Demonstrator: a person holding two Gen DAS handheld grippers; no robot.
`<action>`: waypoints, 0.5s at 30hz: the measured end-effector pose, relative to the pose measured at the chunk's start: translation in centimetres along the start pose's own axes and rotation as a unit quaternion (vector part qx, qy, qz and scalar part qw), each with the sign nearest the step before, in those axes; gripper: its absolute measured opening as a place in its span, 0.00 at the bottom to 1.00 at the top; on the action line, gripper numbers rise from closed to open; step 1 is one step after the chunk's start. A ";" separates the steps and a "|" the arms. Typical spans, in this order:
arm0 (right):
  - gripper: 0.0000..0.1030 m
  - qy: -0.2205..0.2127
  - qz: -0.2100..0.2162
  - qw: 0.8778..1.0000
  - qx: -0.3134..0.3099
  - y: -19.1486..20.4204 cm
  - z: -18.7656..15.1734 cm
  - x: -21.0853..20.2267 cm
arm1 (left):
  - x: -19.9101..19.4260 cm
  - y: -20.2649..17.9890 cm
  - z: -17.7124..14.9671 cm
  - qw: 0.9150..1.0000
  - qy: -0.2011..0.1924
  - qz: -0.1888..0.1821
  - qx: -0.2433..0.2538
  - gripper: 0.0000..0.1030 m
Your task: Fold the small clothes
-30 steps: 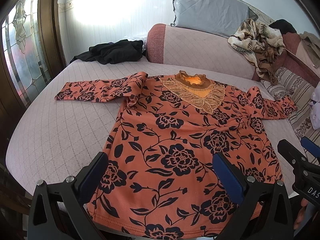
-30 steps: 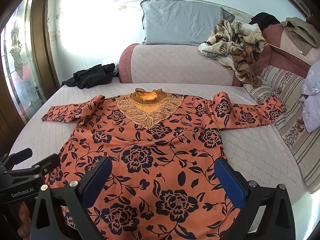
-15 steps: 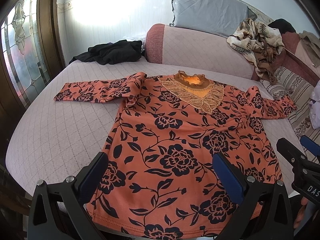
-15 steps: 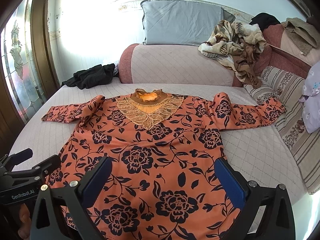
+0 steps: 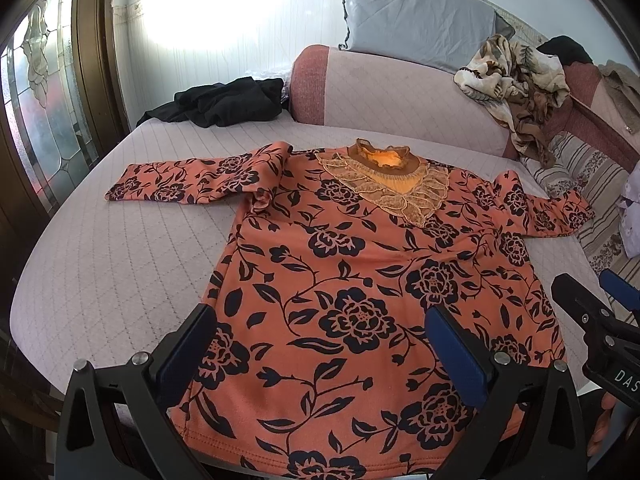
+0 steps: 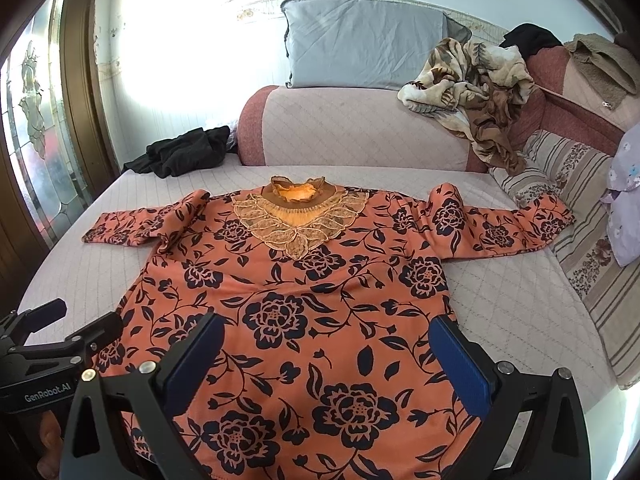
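Orange floral top (image 5: 352,280) is laid flat, front up, on the quilted bed cover (image 5: 120,272), hem toward the cameras, lace collar (image 5: 384,176) on the far side. Both sleeves are spread outward from the body: one sleeve (image 5: 192,180) is stretched toward the stained-glass door (image 5: 44,120), the other sleeve (image 6: 504,232) ends against the striped cushion (image 6: 580,216).

Left gripper (image 5: 328,344) is held just above the hem of the top, blue pads (image 5: 188,352) wide apart, nothing clamped. Right gripper (image 6: 328,360) is held over the hem as well, released in the same way, nothing between the pads. Contact with the fabric can't be confirmed from either wrist view, probably a small gap.

Each gripper is seen at the edge of the other's view: the right one at the hem corner on the cushion side, the left one at the hem corner on the door side.

Beyond the collar of the top: bolster (image 6: 360,128) across the bed, grey pillow (image 6: 364,44) leaned on the wall behind it. Black garment (image 5: 224,100) is bunched beyond the door-side sleeve. Brown-and-cream blanket (image 6: 472,80) is heaped beyond the cushion-side sleeve.
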State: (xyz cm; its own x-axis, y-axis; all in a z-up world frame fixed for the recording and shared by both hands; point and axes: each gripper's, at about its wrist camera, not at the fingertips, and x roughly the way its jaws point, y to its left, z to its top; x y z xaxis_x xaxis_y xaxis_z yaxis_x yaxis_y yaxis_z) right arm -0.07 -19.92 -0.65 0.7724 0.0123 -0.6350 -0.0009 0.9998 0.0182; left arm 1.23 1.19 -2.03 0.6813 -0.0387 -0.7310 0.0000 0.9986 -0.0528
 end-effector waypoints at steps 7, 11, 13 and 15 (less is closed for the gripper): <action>1.00 0.002 0.001 1.000 0.001 0.1 0.0 0.3 | 0.4 0.0 0.0 1.000 0.002 0.001 0.001 1.00; 1.00 0.005 0.002 1.000 0.002 0.1 -0.1 0.6 | 0.7 -0.1 0.0 1.000 0.003 0.002 0.003 1.00; 1.00 0.007 0.003 1.000 0.003 0.0 -0.2 0.9 | 0.9 -0.2 0.1 1.000 0.004 0.000 0.005 1.00; 1.00 0.010 0.005 1.000 0.004 -0.2 -0.2 1.2 | 1.2 0.0 0.3 1.000 0.004 -0.001 0.006 1.00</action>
State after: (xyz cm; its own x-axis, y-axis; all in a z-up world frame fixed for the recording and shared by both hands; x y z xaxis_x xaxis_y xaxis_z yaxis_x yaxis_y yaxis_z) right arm 0.69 -20.15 -1.60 0.7589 0.0223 -0.6508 -0.0029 0.9995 0.0309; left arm 2.32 1.19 -2.72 0.6754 -0.0414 -0.7363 0.0099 0.9988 -0.0471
